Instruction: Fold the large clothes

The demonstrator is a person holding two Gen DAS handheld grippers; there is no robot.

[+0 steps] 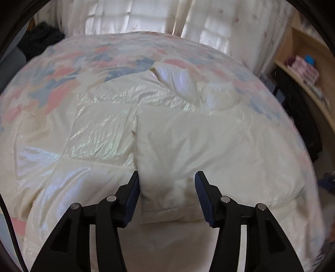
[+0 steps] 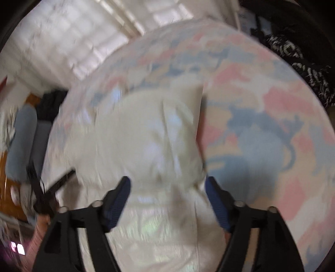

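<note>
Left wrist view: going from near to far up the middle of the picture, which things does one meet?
Left gripper → cream padded jacket → patterned bedspread → white curtains.

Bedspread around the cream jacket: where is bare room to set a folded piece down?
Bare patterned bedspread lies beside the cream jacket, on the right in the right wrist view, and in a strip between it and the curtains. Nearer, the jacket fills the bed.

The puffy cream-white quilted jacket [image 1: 188,142] shimmered pearly. Under it, the bed cover [image 2: 272,125] showed pink, blue and peach patches on pale ground. Black grippers carried dark blue ribbed pads [image 1: 201,188].
</note>
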